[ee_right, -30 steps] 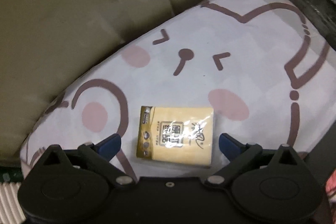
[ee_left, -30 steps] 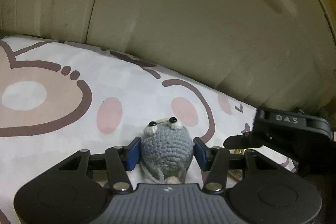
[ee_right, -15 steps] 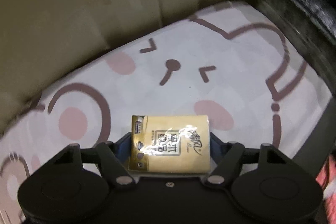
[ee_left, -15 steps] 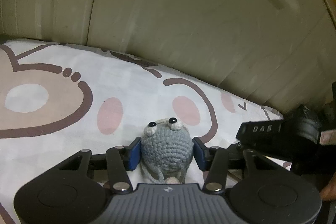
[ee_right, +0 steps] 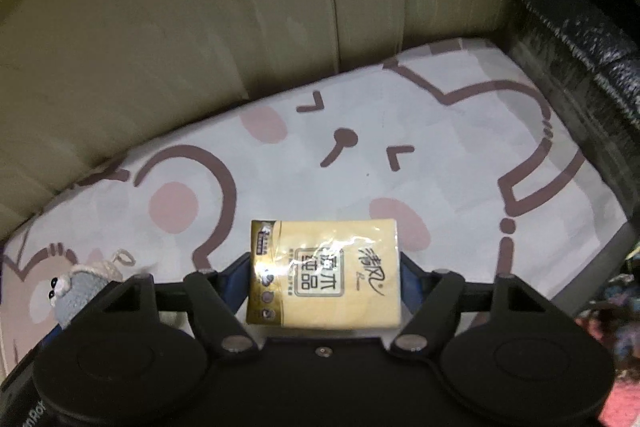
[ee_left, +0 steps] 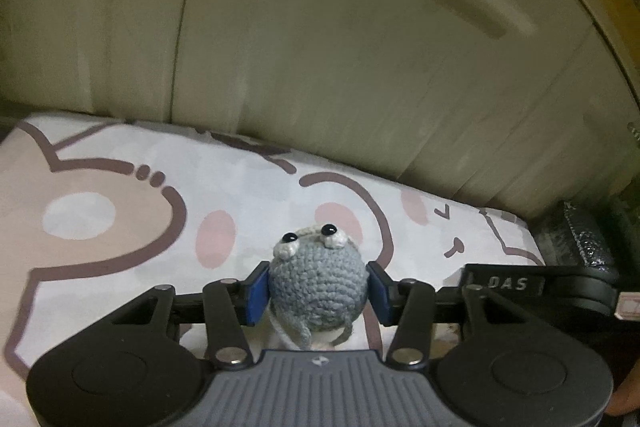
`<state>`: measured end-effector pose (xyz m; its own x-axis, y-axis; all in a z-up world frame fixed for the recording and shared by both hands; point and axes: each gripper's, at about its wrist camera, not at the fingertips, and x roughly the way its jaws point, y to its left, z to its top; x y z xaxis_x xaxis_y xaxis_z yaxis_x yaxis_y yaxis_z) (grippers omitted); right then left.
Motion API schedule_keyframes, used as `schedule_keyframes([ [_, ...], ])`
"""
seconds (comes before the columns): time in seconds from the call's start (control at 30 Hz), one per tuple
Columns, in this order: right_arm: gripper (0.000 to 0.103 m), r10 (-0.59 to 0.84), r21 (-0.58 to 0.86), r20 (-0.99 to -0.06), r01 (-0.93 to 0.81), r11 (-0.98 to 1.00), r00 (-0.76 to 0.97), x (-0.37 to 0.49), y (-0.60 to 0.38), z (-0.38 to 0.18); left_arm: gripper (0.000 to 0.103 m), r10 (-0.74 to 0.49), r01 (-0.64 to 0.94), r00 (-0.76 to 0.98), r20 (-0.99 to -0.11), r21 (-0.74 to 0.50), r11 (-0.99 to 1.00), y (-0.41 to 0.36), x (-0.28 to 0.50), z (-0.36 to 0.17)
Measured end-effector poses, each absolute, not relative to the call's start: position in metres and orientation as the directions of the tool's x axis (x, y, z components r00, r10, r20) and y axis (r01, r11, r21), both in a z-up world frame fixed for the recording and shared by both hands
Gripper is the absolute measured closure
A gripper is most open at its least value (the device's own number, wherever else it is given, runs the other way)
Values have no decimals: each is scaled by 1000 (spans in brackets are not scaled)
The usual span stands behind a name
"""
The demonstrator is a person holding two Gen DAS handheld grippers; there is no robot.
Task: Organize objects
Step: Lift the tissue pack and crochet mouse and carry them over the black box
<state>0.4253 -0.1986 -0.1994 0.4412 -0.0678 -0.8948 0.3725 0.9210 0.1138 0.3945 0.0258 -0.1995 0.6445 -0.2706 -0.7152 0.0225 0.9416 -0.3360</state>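
A grey crocheted mouse toy (ee_left: 318, 289) with black bead eyes sits between the blue pads of my left gripper (ee_left: 318, 291), which is shut on it, a little above the printed pillow (ee_left: 120, 227). A yellow tissue pack (ee_right: 325, 273) in shiny wrap is clamped between the pads of my right gripper (ee_right: 325, 277), held over the same pillow (ee_right: 440, 155). In the right wrist view the mouse toy (ee_right: 76, 293) shows at the lower left. The right gripper's black body with white lettering reaches into the left wrist view at the right.
The white pillow with brown and pink cartoon faces lies inside a beige cardboard box (ee_left: 320, 47) whose walls (ee_right: 160, 27) rise behind it. A dark glittery block (ee_right: 580, 39) borders the pillow on the right. A patterned cloth (ee_right: 616, 307) lies at the far right.
The right gripper closed on the tissue pack and lifted it off the pillow. The left gripper, holding the mouse toy throughout, rose slightly; more of the pillow shows beneath it.
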Motion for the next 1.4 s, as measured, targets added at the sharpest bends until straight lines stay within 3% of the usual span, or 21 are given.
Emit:
schedule_keyframes([
  [0.5, 30, -25, 163, -845, 302, 939, 534, 370, -203, -130, 52, -235, 38, 698, -676, -292, 956, 33, 340, -132],
  [1.4, 30, -64, 0, -709, 90, 996, 702, 247, -214, -55, 52, -198, 88, 716, -669, -195, 977, 3, 249, -69],
])
